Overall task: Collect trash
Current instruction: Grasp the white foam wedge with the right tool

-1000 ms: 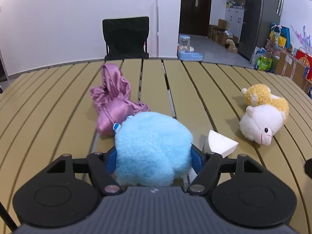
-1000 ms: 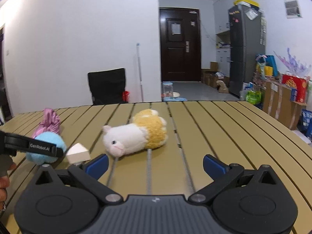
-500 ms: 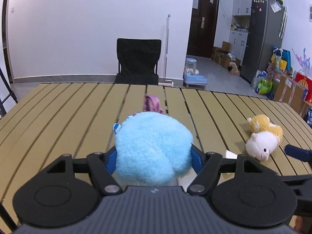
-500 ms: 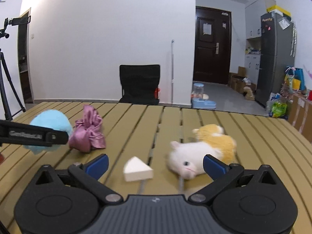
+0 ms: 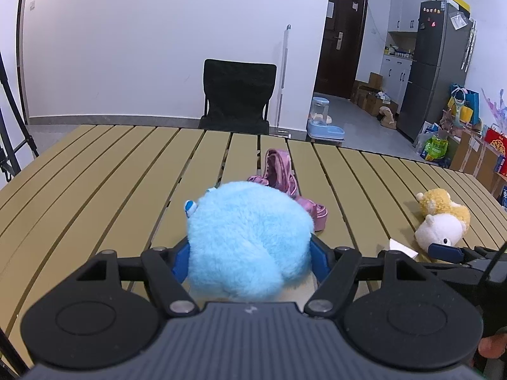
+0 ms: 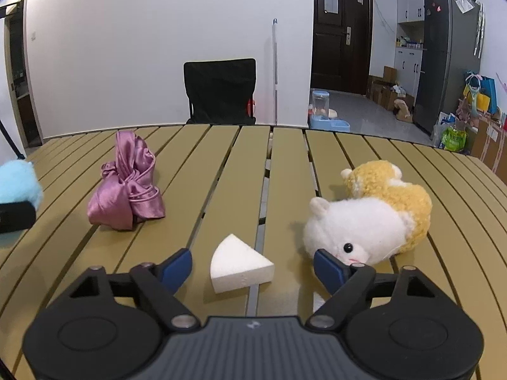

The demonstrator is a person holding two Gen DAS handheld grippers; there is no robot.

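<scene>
We face a plain white wall [image 6: 126,47] with a grey skirting strip along its foot. A black fabric chair [image 6: 220,90] stands against it, just behind the far edge of the slatted olive worktop [image 6: 228,171], and a white pole [image 6: 275,69] leans upright beside the chair. To the right we see a dark brown door [image 6: 340,31], a tall dark fridge [image 6: 450,57] with white cabinets [image 6: 407,63] between them, cardboard boxes [image 6: 385,90] on the grey floor [image 6: 364,107], and a blue pet water dispenser [image 6: 326,114]. Coloured bags [image 6: 481,95] crowd the right edge. At far left in the left wrist view, we see black tripod legs [image 5: 12,126]. The light is even.
</scene>
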